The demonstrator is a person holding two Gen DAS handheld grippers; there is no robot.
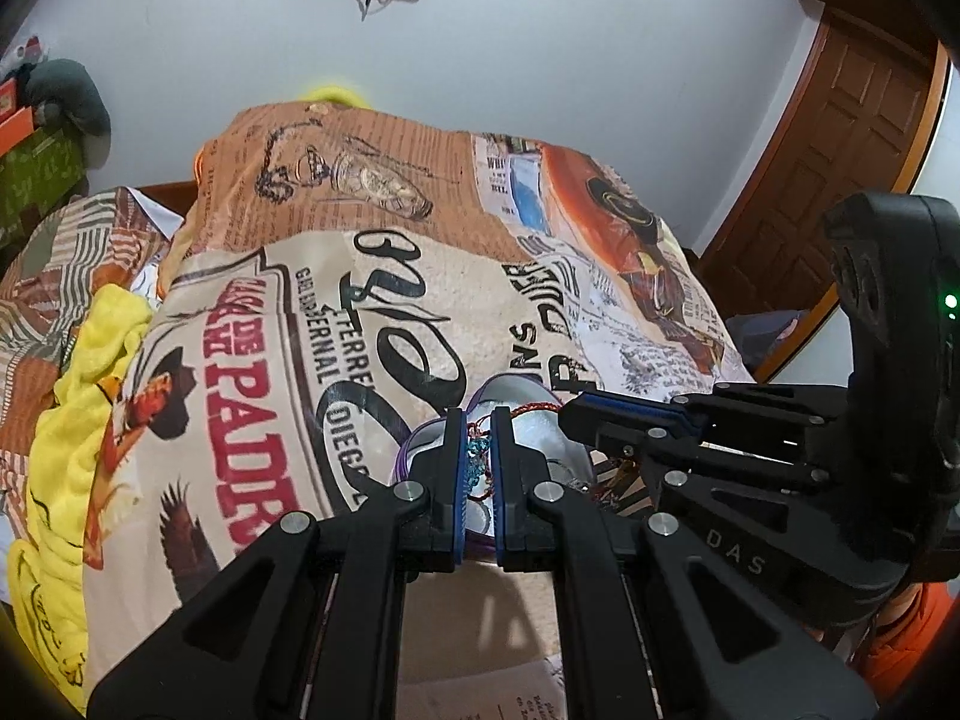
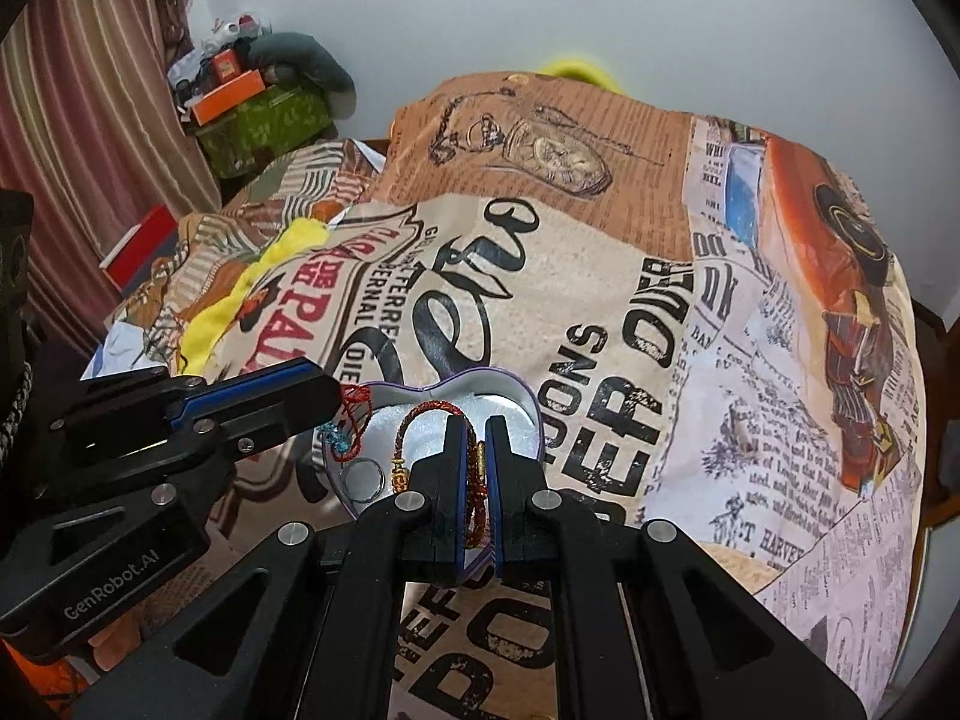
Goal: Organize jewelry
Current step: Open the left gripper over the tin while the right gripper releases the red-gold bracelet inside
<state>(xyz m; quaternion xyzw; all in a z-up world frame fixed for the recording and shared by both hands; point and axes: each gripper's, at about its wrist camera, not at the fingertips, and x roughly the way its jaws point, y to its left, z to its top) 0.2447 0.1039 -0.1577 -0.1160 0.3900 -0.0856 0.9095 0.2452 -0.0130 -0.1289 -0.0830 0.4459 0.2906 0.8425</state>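
A heart-shaped tin [image 2: 510,411] with a purple rim and pale inside lies on the printed bedspread [image 2: 600,276]. My right gripper [image 2: 475,423] hangs over it, shut on a red braided bracelet [image 2: 414,417] with gold beads that loops out to the left. Just left of it, my left gripper [image 2: 336,396] is shut on a thin red thread bracelet [image 2: 351,429] with blue beads. A silver ring [image 2: 363,474] rests in the tin. In the left wrist view, the left gripper [image 1: 477,417] pinches the blue-beaded thread bracelet [image 1: 477,462] above the tin [image 1: 540,438], with the right gripper [image 1: 567,414] close beside it.
Yellow cloth [image 1: 90,396] is bunched at the bedspread's left side. Green and orange boxes [image 2: 258,114] are stacked at the back left by a striped curtain [image 2: 90,120]. A red box [image 2: 141,246] lies near them. A wooden door [image 1: 840,168] stands at the right.
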